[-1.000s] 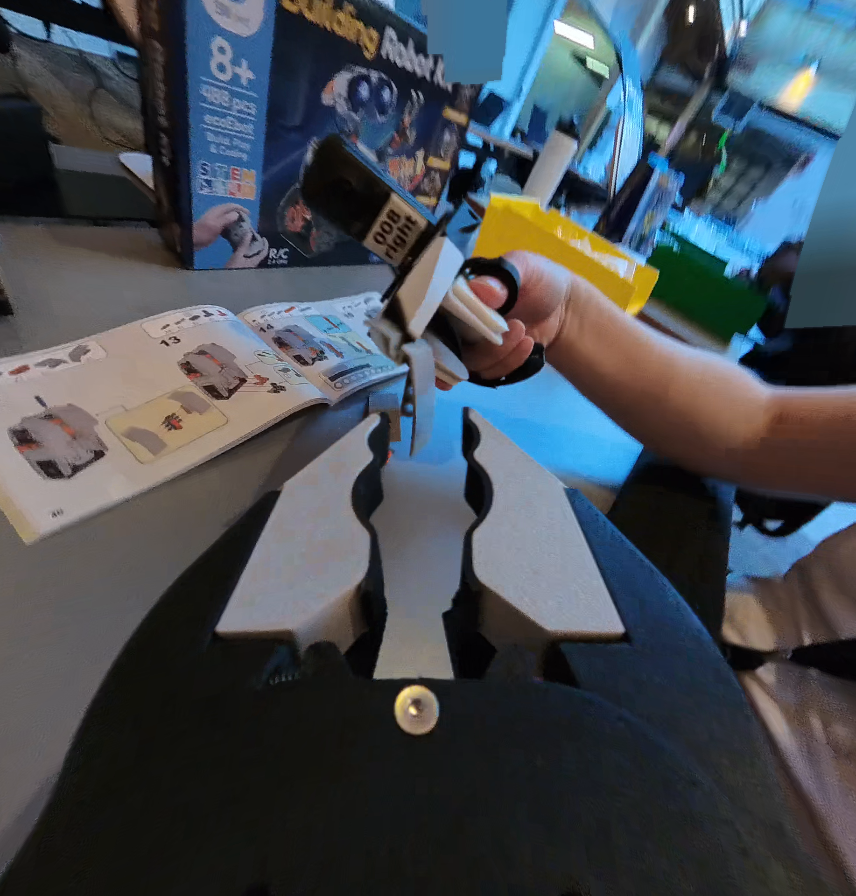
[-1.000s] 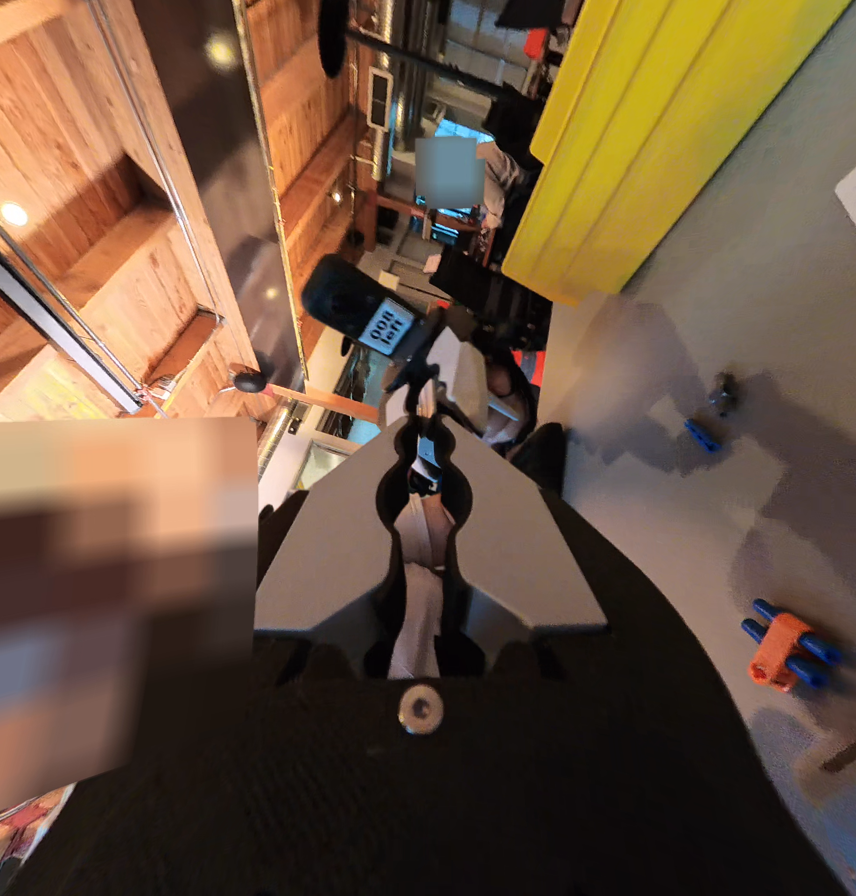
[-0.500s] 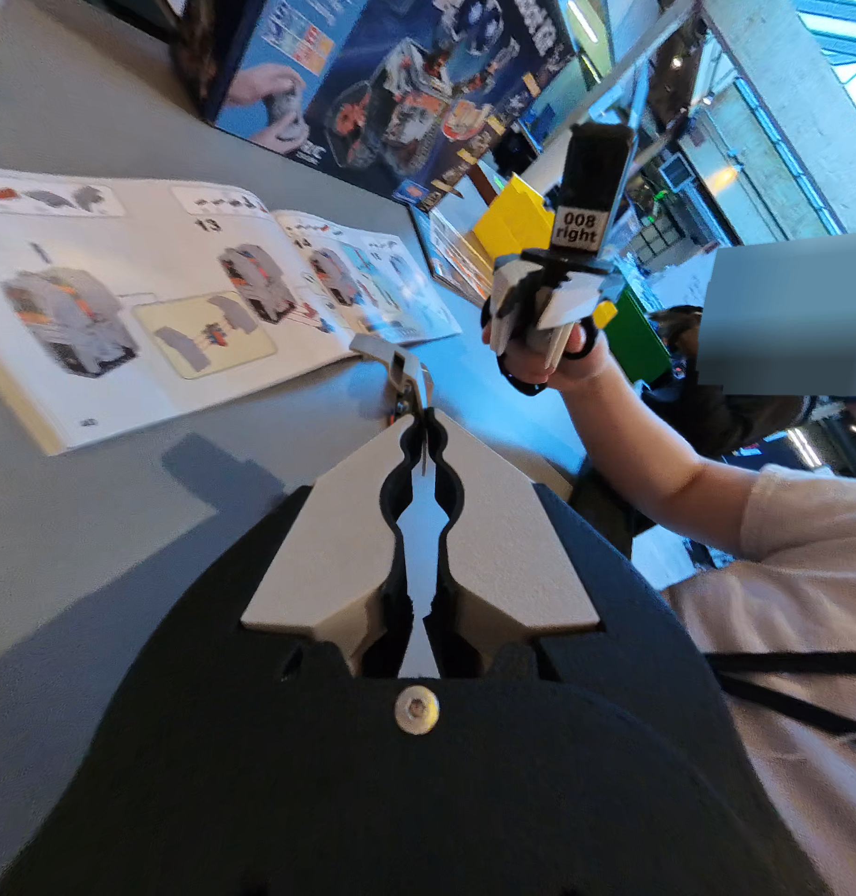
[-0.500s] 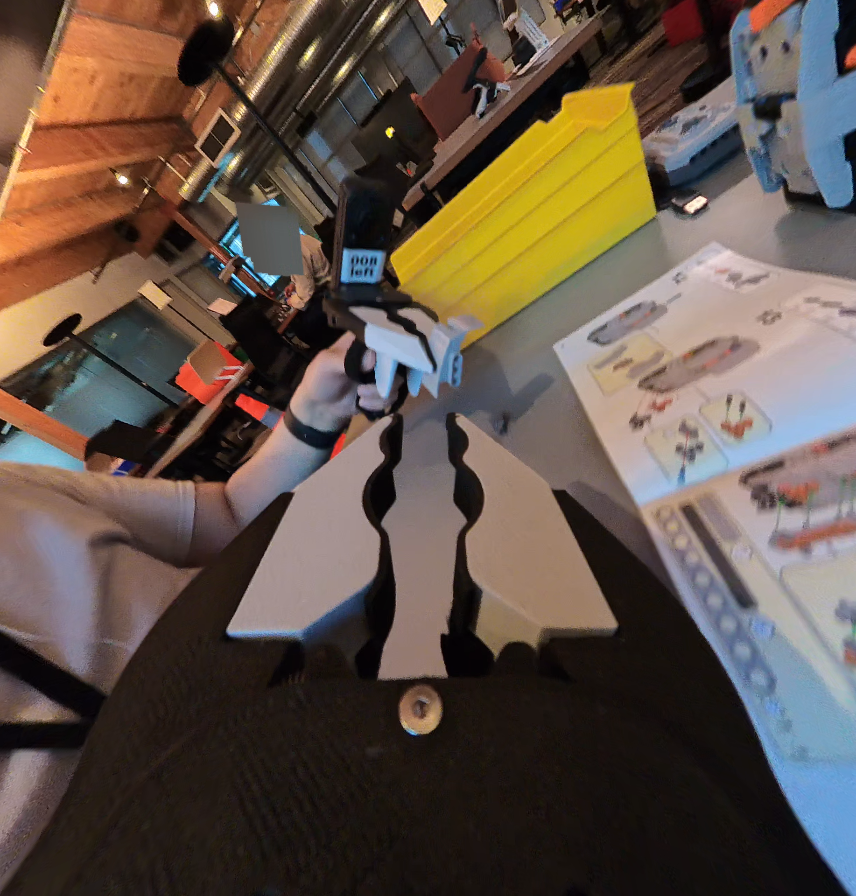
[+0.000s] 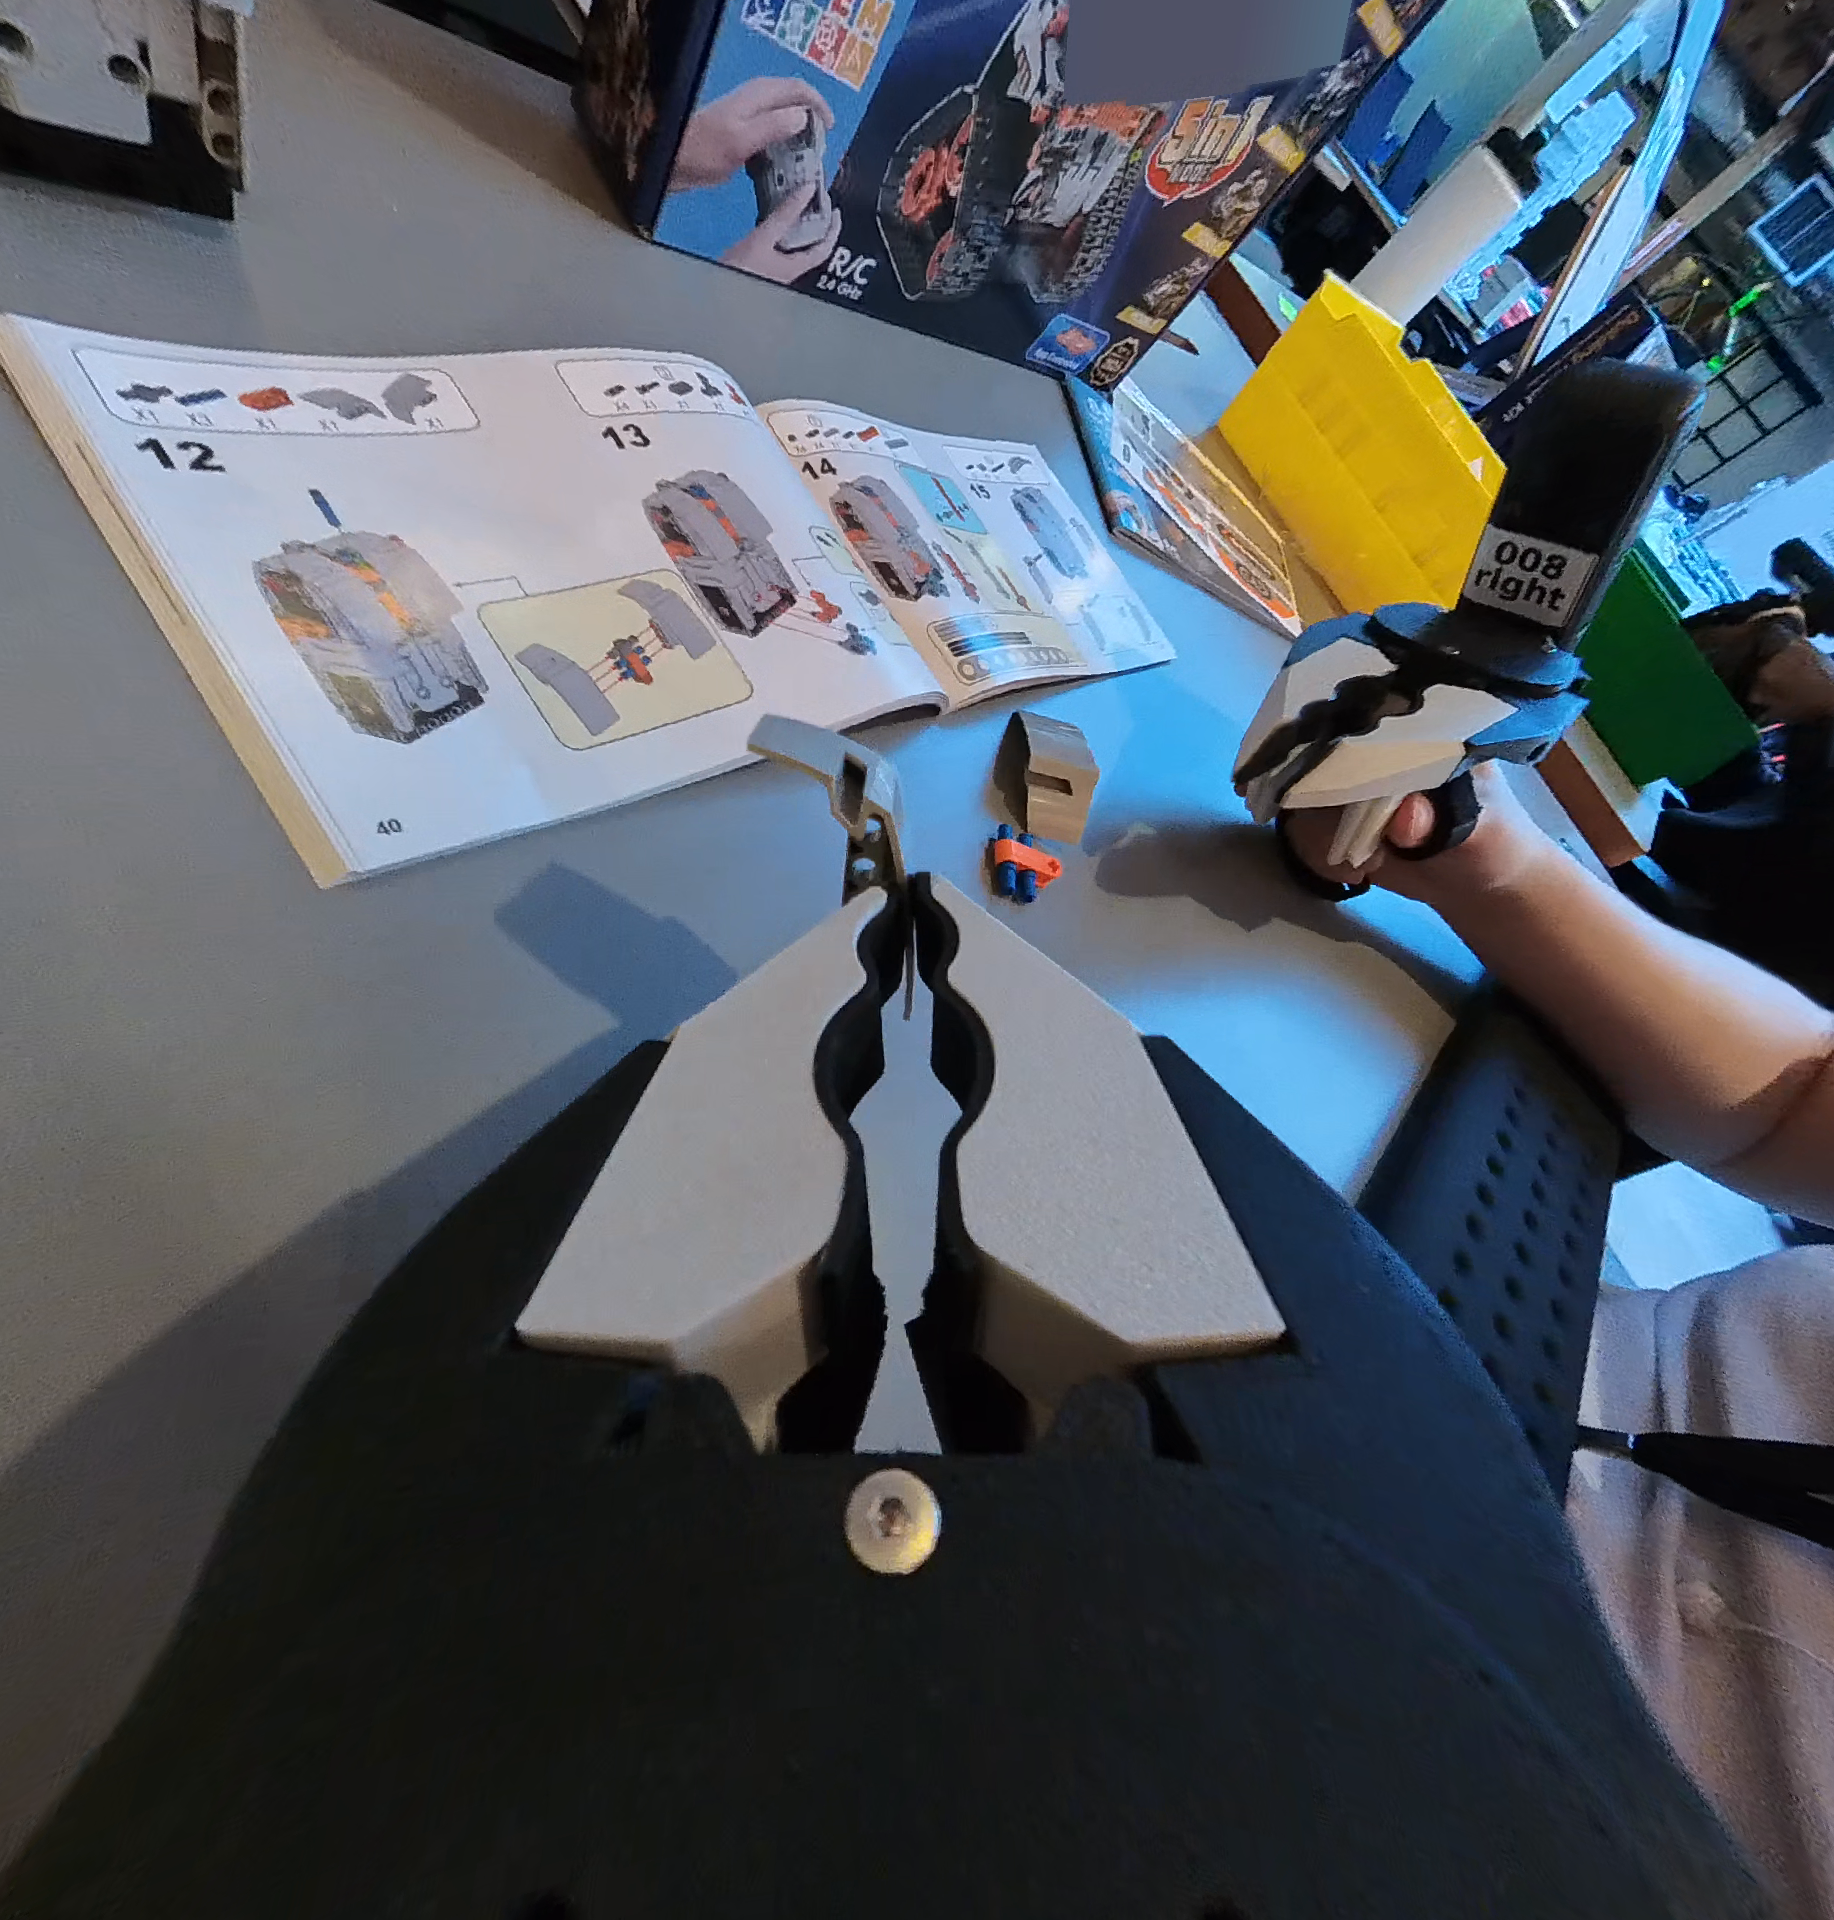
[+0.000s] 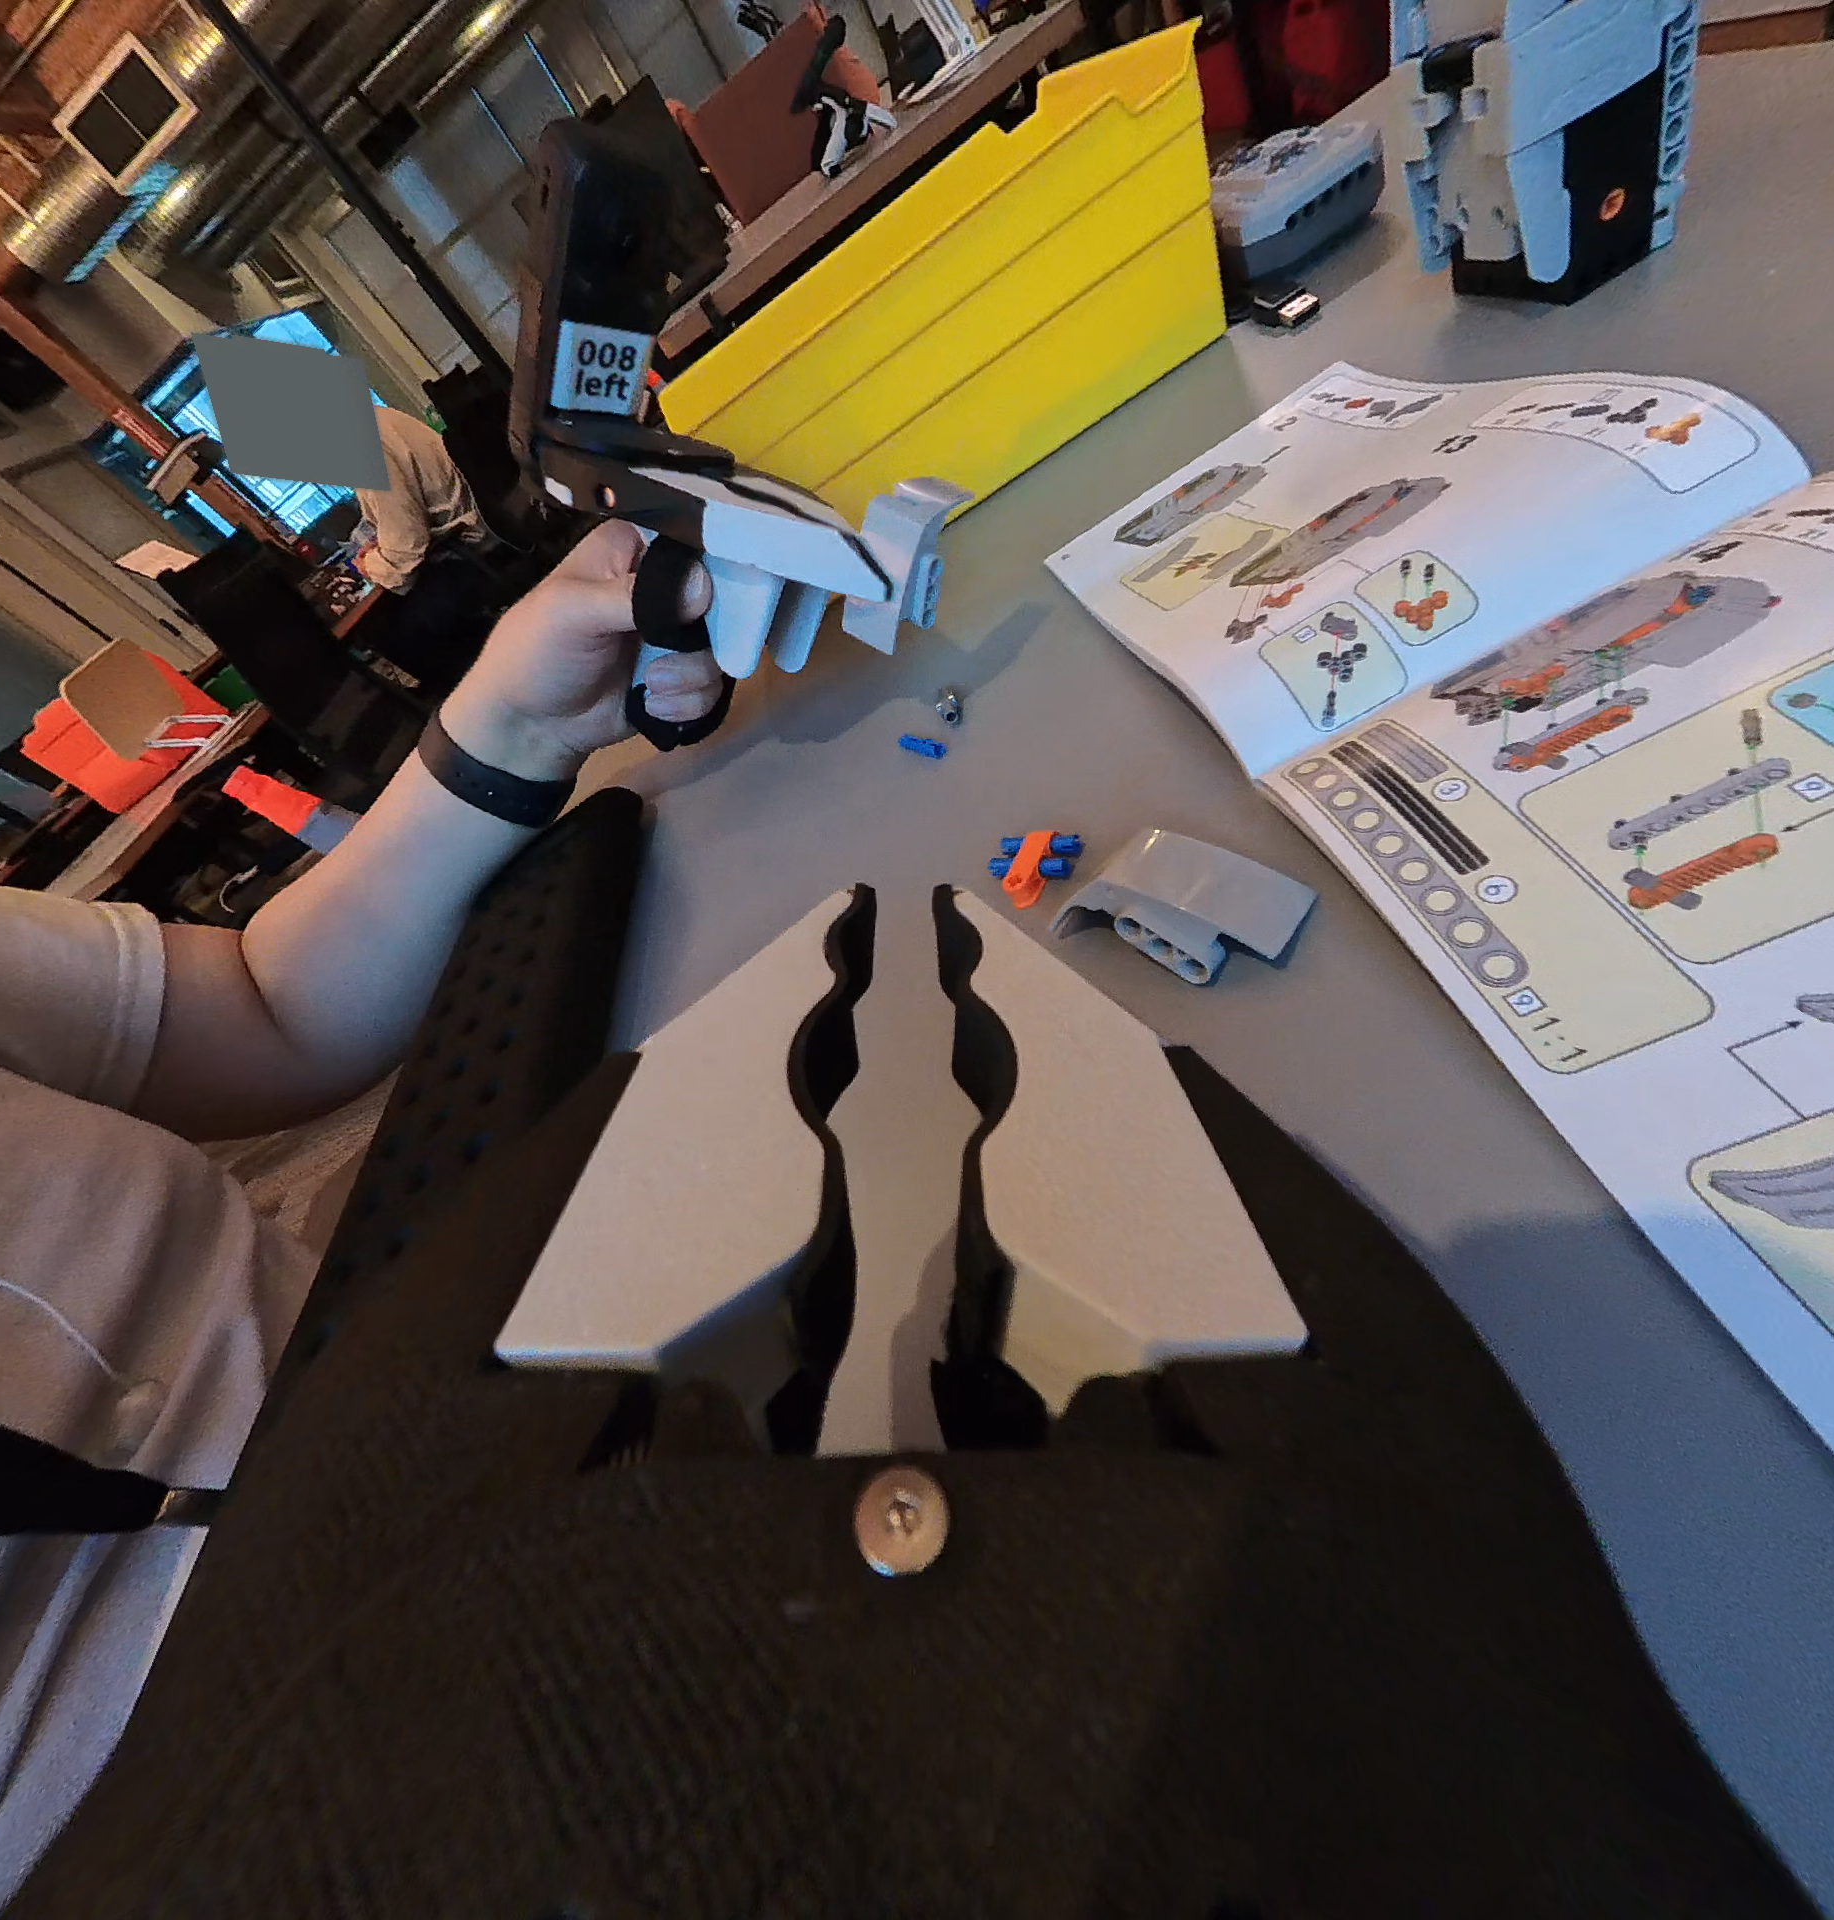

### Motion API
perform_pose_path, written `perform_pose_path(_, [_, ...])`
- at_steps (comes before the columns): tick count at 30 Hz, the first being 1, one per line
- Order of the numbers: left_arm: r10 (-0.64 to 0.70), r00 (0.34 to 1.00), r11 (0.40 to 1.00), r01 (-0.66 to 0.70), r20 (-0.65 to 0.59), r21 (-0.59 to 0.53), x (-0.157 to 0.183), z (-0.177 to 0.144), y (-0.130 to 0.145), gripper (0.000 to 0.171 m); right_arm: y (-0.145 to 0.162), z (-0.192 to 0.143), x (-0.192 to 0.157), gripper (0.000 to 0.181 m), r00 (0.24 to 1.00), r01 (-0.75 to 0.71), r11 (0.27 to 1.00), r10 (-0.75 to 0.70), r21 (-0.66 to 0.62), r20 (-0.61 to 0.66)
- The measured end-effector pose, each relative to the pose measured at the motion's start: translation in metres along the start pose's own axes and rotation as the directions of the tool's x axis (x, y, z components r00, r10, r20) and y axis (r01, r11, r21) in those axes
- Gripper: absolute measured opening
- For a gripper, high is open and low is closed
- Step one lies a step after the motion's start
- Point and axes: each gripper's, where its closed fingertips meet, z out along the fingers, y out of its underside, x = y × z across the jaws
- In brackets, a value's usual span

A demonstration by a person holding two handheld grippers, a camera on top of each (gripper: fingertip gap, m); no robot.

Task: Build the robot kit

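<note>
My left gripper (image 5: 897,896) is shut on a grey curved panel piece (image 5: 838,784) and holds it above the grey table (image 5: 269,1039). It also shows in the right wrist view (image 6: 877,587), gripping that piece (image 6: 908,556). My right gripper (image 6: 902,894) is open and empty, low over the table. Just beyond its tips lie an orange connector with blue pins (image 6: 1032,862) and a second grey curved panel (image 6: 1183,914). Both also show in the left wrist view, the connector (image 5: 1022,862) and the panel (image 5: 1043,774), with the right gripper (image 5: 1256,774) to their right.
An open instruction booklet (image 5: 580,582) lies on the table; it also shows in the right wrist view (image 6: 1515,675). A loose blue pin (image 6: 918,743) and a small grey part (image 6: 949,704) lie further off. A yellow bin (image 6: 975,281), a toy box (image 5: 944,156) and a built model (image 6: 1547,135) stand behind. About 15 cm separates my left fingertips from my right.
My left gripper closed on the grey panel piece. My right gripper opened and drew away from it. Both grippers then tilted down toward the table.
</note>
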Motion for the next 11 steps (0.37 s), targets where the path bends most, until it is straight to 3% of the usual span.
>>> perform_pose_path(11, [0.09, 0.995, 0.996, -0.091, 0.052, 0.006, 0.0004, -0.0019, -0.0017, 0.0, 0.0017, 0.0002, 0.0011, 0.01, 1.0, 0.009, 1.0, -0.009, -0.009, -0.018])
